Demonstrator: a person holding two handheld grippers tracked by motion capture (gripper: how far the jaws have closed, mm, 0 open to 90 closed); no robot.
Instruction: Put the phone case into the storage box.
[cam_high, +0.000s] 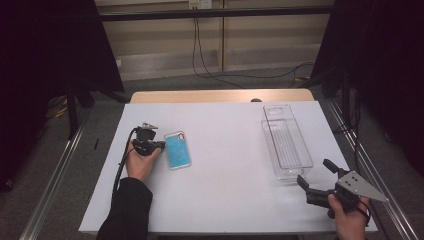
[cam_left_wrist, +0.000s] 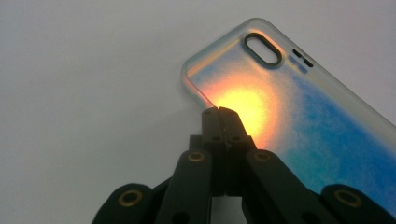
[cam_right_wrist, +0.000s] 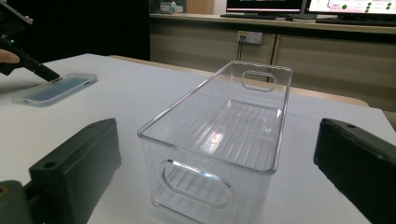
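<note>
A clear phone case (cam_high: 178, 150) with a blue back lies flat on the white table, left of centre. My left gripper (cam_high: 161, 145) is at its left edge, held by a hand. In the left gripper view the jaws are pressed together, and the left gripper (cam_left_wrist: 221, 111) has its tips at the side rim of the case (cam_left_wrist: 317, 121), with nothing visible between them. A clear plastic bin (cam_high: 285, 142) stands at the right. My right gripper (cam_high: 314, 172) sits just in front of the bin's near end, open. In the right gripper view the bin (cam_right_wrist: 219, 140) stands between the wide-open jaws.
The white table (cam_high: 225, 190) has a wooden strip along its far edge. Metal rails run beside the table at left and right. Cables lie on the floor behind. The far-off left gripper (cam_right_wrist: 44, 72) and the case (cam_right_wrist: 56, 88) appear at the left of the right gripper view.
</note>
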